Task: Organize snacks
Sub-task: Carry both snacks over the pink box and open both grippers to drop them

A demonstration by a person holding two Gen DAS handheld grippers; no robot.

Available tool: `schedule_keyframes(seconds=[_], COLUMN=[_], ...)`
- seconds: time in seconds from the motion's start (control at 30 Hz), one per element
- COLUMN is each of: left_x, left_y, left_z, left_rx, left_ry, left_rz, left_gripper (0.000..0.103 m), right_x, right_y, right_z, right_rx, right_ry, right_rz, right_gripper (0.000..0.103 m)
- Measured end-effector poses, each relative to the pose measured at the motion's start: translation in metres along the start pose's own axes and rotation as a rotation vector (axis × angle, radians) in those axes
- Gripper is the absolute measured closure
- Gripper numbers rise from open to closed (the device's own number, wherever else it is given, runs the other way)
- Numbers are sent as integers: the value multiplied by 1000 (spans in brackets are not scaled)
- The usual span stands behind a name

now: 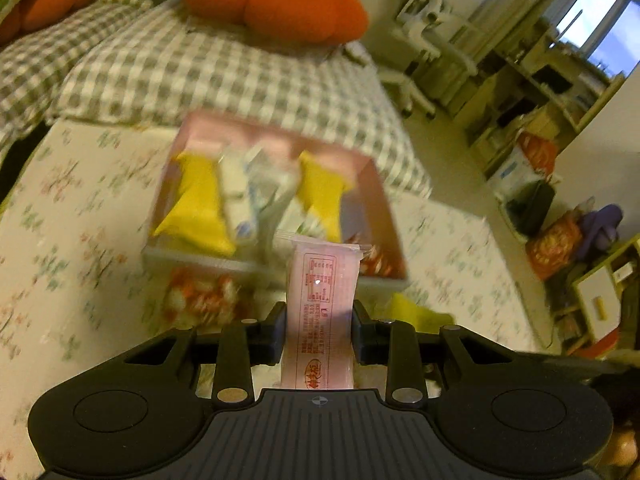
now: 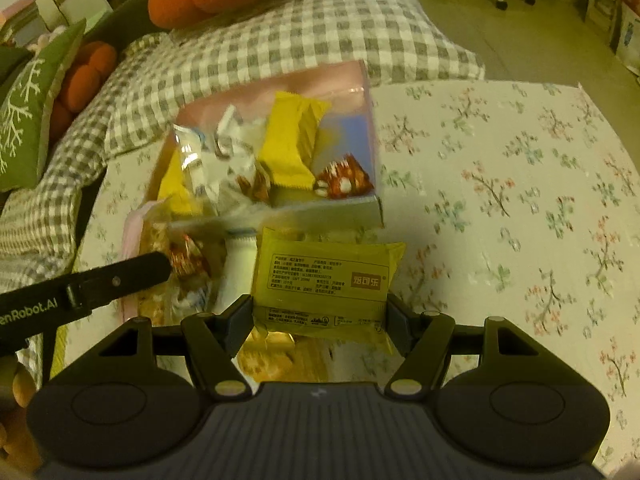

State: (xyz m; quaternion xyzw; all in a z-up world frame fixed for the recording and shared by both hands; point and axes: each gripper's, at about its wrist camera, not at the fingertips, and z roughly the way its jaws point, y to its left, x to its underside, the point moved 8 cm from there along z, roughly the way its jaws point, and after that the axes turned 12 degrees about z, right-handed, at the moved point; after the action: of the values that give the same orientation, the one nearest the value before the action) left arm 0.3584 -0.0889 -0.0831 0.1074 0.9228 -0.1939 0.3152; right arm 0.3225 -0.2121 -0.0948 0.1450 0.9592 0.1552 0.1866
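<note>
My left gripper (image 1: 320, 322) is shut on a narrow pink snack packet (image 1: 322, 300) that stands upright between its pads, above the floral cloth and just short of the pink box (image 1: 276, 272). The box holds yellow packets (image 1: 200, 200), white wrappers and a red-and-white candy. My right gripper (image 2: 320, 314) is shut on a flat yellow snack packet (image 2: 322, 276) held by its two side edges, near the pink box (image 2: 362, 208). The left gripper's black finger (image 2: 120, 276) reaches in from the left over loose snacks (image 2: 188, 264) on the cloth.
A floral cloth (image 2: 520, 200) covers the surface under the box. Behind lies a checked blanket (image 1: 224, 76) with orange plush cushions (image 1: 276, 4). A red-and-white snack (image 1: 200, 300) and a yellow packet (image 1: 416, 312) lie on the cloth in front of the box. Shelves and bags stand at the right.
</note>
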Motion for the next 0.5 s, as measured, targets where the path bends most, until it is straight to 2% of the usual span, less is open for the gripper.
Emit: schedule_keyframes(seconds=[0.17,0.27,0.4,0.5], left_x=[-24,-44,-57,-57], left_y=[9,30,60,70], left_z=[14,14,15,24], left_rx=[6,21,-35,-46], left_ry=[-40,-105,-195,-201], left_rz=[1,-66,-116,-130], left_gripper=[74,74,74,74], right_x=[-29,-42,-57,-66], right_y=[8,11,13,17], right_z=[2,1,3,13], right_rx=[-27,-51,-73,-83], right_ry=[-47,-73,-104,-118], right_rz=[40,60,87,89], right_gripper=[38,38,38,38])
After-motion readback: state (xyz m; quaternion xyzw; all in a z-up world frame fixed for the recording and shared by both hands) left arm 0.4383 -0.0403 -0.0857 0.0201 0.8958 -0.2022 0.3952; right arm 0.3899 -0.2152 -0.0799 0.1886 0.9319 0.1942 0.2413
